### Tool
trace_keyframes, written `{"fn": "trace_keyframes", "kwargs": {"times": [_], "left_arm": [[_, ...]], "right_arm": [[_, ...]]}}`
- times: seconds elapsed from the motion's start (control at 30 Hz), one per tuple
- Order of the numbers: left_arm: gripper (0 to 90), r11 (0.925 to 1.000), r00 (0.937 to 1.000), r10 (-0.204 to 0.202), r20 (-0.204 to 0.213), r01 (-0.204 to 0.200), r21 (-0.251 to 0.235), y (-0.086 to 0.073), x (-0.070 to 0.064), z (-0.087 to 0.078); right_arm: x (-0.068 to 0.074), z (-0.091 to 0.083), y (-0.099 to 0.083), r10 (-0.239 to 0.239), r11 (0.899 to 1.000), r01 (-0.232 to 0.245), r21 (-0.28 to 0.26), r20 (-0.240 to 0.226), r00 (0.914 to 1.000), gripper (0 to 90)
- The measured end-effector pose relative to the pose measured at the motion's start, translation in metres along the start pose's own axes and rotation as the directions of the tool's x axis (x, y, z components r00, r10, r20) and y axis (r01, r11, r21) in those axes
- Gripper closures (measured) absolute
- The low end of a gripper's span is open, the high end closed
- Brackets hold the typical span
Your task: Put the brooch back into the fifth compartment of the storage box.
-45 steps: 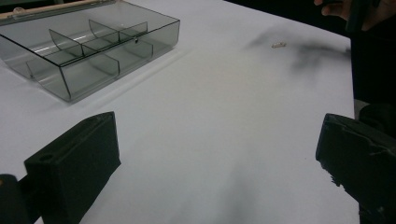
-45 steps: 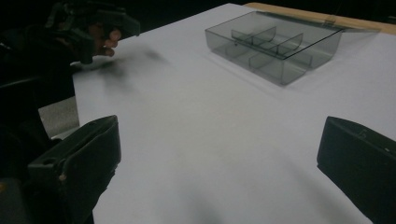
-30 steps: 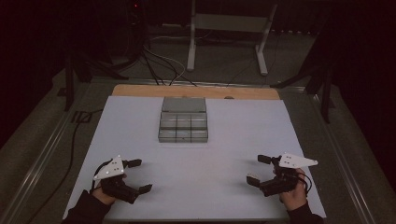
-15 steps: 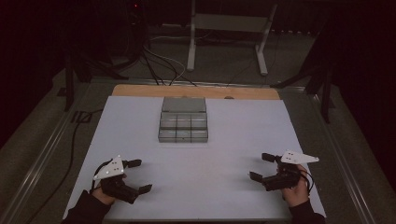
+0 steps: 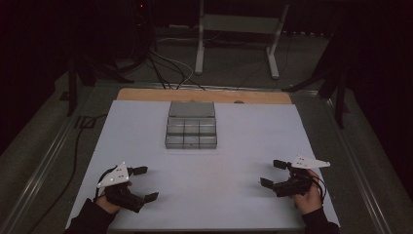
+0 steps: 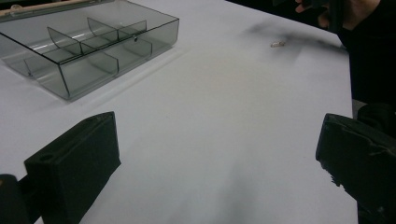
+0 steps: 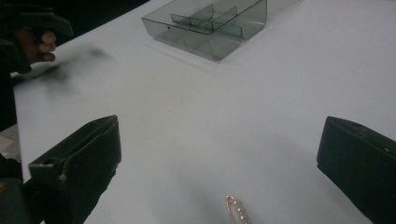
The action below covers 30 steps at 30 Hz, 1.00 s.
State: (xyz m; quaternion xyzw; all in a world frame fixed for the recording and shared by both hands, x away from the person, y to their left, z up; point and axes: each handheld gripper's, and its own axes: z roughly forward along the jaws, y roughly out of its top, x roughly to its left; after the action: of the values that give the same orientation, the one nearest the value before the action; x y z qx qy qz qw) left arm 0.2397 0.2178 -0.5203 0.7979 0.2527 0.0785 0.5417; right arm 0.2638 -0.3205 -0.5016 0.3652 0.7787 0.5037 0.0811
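Over on the left, the left gripper (image 5: 143,184) hovers low over the near corner of the desk (image 5: 234,141), its fingers (image 6: 74,163) wide apart with nothing between them. Moving toward the middle, the clear compartment box (image 5: 191,131) sits toward the far edge, lid swung back, and as far as its dividers show in both gripper views, every compartment looks empty. Now to the right: the right gripper (image 5: 272,173) sits near the near right corner, fingers (image 7: 79,158) spread just as wide, holding nothing, and right below them lies a small gold pin set with pearls (image 7: 237,210), flat on the desk between the fingers, well apart from the box. By my reading this is the very start: nothing picked up, nothing sorted, and the pin has yet to be grasped and carried across to a compartment. The surface is a plain white sheet on a wooden top, matte and bare. Beyond it the room is dark, with cables (image 5: 165,68) on the floor and a white metal stand (image 5: 238,34) behind.
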Motion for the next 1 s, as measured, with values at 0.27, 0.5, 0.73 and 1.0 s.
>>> {"fn": "trace_keyframes", "kwargs": {"times": [0.27, 0.5, 0.73, 1.0], "left_arm": [[1.1, 1.0000, 1.0000, -0.003, 0.000, 0.003, -0.005, 0.000, 0.000, -0.001], [1.1, 1.0000, 1.0000, -0.003, 0.002, 0.003, 0.001, 0.000, 0.000, 0.000], [1.1, 1.0000, 1.0000, -0.002, 0.001, 0.002, -0.001, 0.000, 0.000, -0.001], [1.1, 1.0000, 1.0000, -0.003, 0.002, 0.003, -0.001, 0.000, 0.000, -0.001]], "right_arm": [[-0.001, 0.006, -0.005, 0.016, 0.996, -0.015, 0.085, -0.007, 0.9999, 5.3], [0.000, 0.009, -0.008, -0.003, 0.992, 0.000, 0.128, 0.019, 0.9998, 13.8], [0.000, 0.011, -0.010, -0.037, 0.985, 0.030, 0.168, 0.037, 0.9986, 24.3], [-0.003, 0.010, -0.014, -0.105, 0.977, 0.102, 0.187, 0.007, 0.9944, 42.4]]}}
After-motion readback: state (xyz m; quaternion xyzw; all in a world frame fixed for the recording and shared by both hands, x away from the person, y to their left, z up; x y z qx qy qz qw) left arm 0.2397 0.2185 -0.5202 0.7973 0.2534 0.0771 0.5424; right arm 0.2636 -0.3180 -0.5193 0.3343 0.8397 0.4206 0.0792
